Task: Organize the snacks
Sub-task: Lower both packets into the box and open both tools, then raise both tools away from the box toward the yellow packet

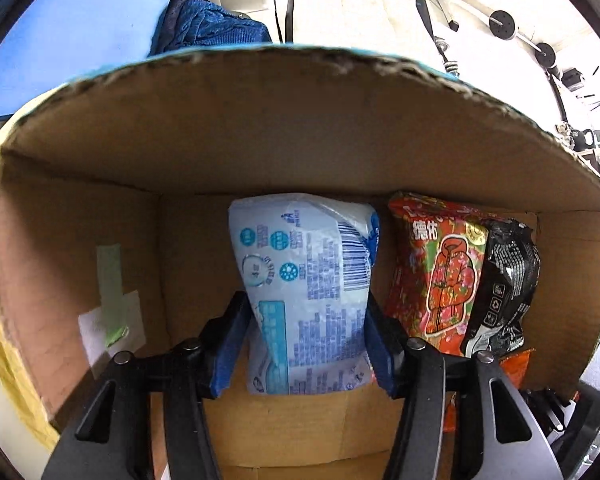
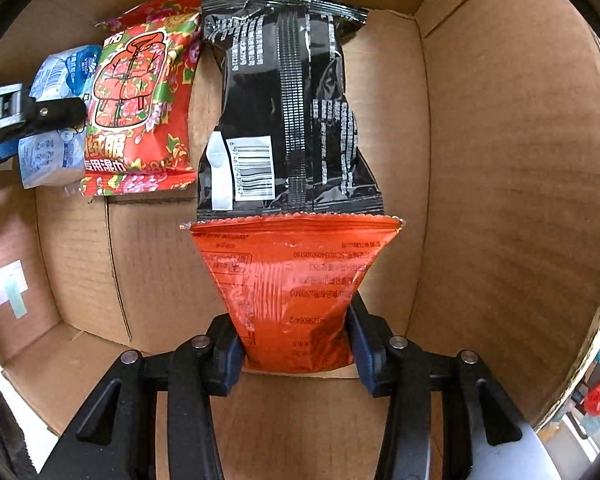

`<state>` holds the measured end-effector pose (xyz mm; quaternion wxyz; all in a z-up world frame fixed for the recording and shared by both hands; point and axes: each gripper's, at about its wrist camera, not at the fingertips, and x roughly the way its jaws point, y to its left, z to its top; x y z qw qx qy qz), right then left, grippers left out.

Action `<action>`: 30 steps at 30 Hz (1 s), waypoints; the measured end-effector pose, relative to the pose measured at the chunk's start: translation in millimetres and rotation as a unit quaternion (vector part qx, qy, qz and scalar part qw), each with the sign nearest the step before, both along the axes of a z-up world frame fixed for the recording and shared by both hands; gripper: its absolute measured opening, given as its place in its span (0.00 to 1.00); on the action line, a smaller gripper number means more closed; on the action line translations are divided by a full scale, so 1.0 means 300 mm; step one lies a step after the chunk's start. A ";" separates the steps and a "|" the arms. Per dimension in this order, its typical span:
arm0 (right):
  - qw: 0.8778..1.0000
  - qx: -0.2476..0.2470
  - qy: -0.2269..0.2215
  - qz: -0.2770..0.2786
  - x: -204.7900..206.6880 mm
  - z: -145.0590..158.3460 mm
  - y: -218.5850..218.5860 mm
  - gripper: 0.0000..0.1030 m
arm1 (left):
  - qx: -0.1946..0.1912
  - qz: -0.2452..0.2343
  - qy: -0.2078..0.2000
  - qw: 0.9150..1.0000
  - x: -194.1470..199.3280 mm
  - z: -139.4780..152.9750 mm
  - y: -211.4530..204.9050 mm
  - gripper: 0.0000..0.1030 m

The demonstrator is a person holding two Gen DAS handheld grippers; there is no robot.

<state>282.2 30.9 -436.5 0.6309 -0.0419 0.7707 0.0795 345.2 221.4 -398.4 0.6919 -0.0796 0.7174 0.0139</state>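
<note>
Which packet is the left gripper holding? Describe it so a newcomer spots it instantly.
Look inside the open brown cardboard box. Three packets stand along its far wall; the left gripper clamps the leftmost, a pale white-and-blue plastic packet with a barcode. Its neighbours are a red floral packet and a black packet.

Blue foam mat (image 1: 60, 40) and blue knit fabric (image 1: 208, 28) on white tiled floor (image 1: 340, 12), black dumbbells (image 1: 504, 24) nearby.

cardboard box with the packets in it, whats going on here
A person is packing snacks into a cardboard box with handheld tongs. The left tongs grip a pale blue packet, and the right tongs grip an orange packet. Both are inside the box. A red floral packet and a black packet already lie side by side on the bottom.
</note>
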 end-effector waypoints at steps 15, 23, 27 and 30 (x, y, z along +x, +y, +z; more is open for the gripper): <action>0.998 0.042 -0.048 -0.011 -0.002 0.254 0.004 0.94 | 0.000 0.009 -0.048 0.999 -0.103 0.229 -0.015 0.84; 0.993 0.042 -0.108 -0.013 -0.016 0.428 -0.015 0.95 | 0.020 0.009 -0.105 0.994 -0.276 0.381 -0.016 0.98; 0.990 0.047 -0.134 -0.010 -0.062 0.507 -0.049 0.97 | 0.020 0.019 -0.125 0.992 -0.359 0.441 -0.017 0.99; 0.988 0.049 -0.145 -0.009 -0.102 0.550 -0.051 0.99 | 0.006 0.030 -0.127 0.991 -0.401 0.471 -0.021 0.99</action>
